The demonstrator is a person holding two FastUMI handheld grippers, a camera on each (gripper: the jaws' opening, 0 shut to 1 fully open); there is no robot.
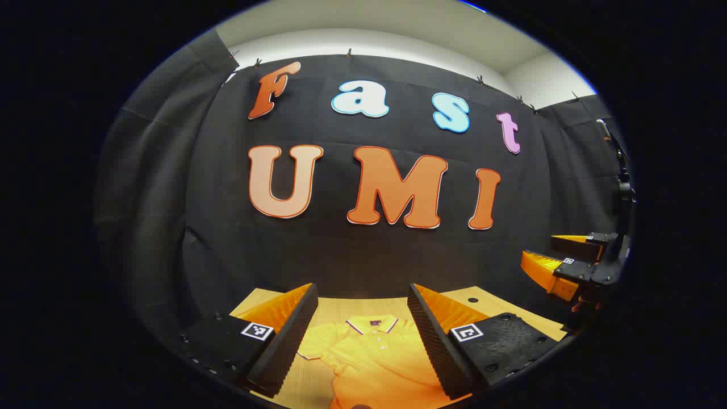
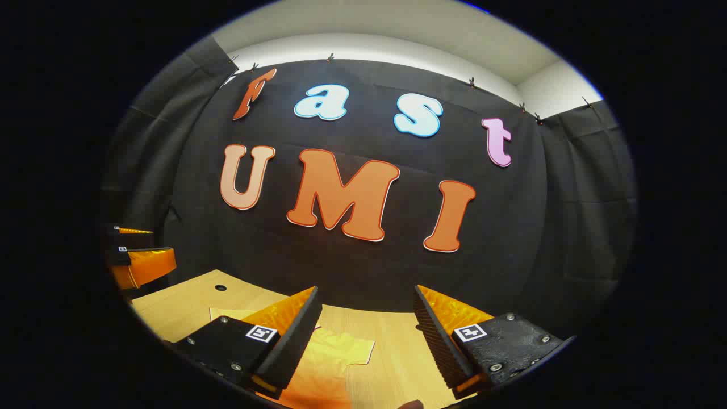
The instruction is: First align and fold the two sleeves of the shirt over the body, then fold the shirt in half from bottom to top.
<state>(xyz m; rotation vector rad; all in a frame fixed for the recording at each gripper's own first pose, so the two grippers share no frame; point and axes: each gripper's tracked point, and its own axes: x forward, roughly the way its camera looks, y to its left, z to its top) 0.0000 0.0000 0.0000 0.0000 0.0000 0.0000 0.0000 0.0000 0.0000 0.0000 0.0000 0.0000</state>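
Note:
An orange polo shirt [image 1: 375,358] lies flat on the wooden table [image 1: 326,309], collar toward the far wall, one short sleeve [image 1: 318,343] spread to the left. My left gripper [image 1: 363,335] hovers above it, open, with nothing between its fingers. In the right gripper view the shirt's other sleeve [image 2: 341,352] lies spread on the table [image 2: 392,352], and my right gripper [image 2: 366,341] hangs open above it, holding nothing. The right gripper [image 1: 559,261] also appears at the right edge of the left gripper view, and the left gripper [image 2: 139,255] at the left edge of the right gripper view.
The table's far edge meets the black cloth wall [image 1: 369,250]. A small round hole [image 2: 220,288] sits in the tabletop near the far left corner in the right gripper view. A dark stand [image 1: 623,193] rises at the right.

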